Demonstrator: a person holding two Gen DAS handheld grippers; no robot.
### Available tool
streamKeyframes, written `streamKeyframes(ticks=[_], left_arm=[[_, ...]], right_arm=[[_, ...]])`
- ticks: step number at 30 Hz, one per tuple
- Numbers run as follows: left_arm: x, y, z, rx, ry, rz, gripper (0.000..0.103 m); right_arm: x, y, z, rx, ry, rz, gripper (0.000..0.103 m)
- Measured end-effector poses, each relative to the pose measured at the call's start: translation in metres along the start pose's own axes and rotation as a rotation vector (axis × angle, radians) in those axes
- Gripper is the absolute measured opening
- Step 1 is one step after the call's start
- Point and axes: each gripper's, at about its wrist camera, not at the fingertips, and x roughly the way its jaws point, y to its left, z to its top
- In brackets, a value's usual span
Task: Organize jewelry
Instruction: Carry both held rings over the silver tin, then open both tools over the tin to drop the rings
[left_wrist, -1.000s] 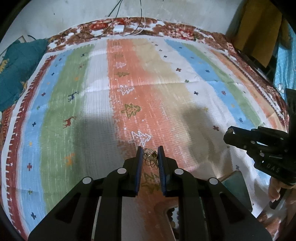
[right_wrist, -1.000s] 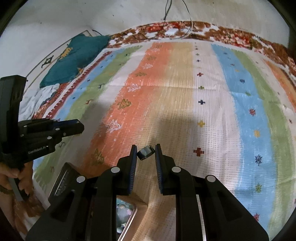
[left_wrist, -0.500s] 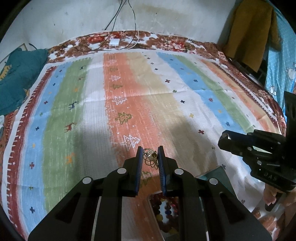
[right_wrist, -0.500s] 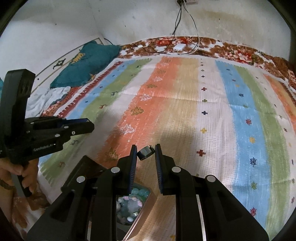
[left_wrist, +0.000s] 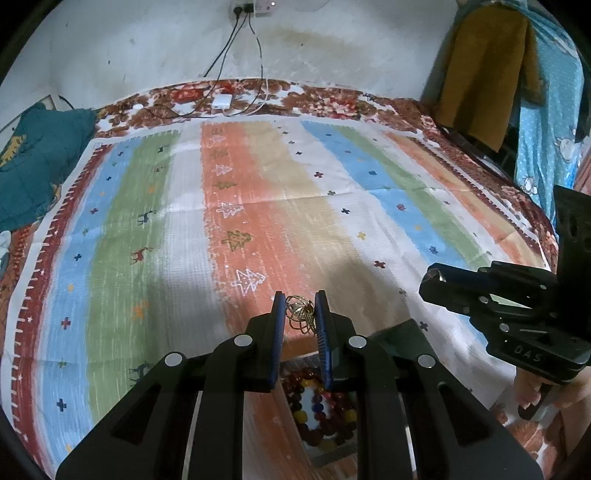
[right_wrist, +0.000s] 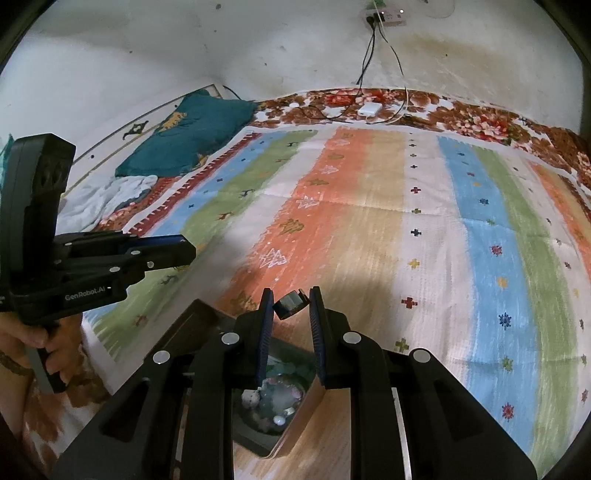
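Observation:
My left gripper (left_wrist: 300, 307) is shut on a tangle of thin gold wire jewelry (left_wrist: 301, 314), held above the striped blanket (left_wrist: 184, 229). Under its fingers lies a box compartment with a red and multicoloured bead bracelet (left_wrist: 319, 413). My right gripper (right_wrist: 291, 301) is shut on a small dark ring-like piece (right_wrist: 290, 302). Below it a box compartment holds pale teal and white beads (right_wrist: 271, 400). Each gripper shows in the other's view: the right one (left_wrist: 430, 282) at the right edge, the left one (right_wrist: 188, 251) at the left, in a hand (right_wrist: 22, 339).
The wooden jewelry box (right_wrist: 295, 417) sits at the blanket's near edge below both grippers. A teal pillow (left_wrist: 33, 162) lies at the far left. A white charger and cables (left_wrist: 221, 100) rest at the far edge by the wall. Hanging cloths (left_wrist: 480, 66) fill the right.
Both grippers have risen and pulled back, each keeping its piece. More of the wall and of the box compartments beneath the fingers has come into view.

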Motion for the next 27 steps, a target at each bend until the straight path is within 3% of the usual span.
streamKeyframes(ticks=[15, 27], left_arm=[[-0.027, -0.021, -0.028, 0.047, -0.033, -0.034, 0.016], [-0.024, -0.027, -0.037, 0.066, -0.01, -0.038, 0.016]], right_arm=[[-0.017, 0.018, -0.018, -0.032, -0.011, 0.061, 0.02], [-0.024, 0.025, -0.029, -0.012, 0.011, 0.136, 0.023]])
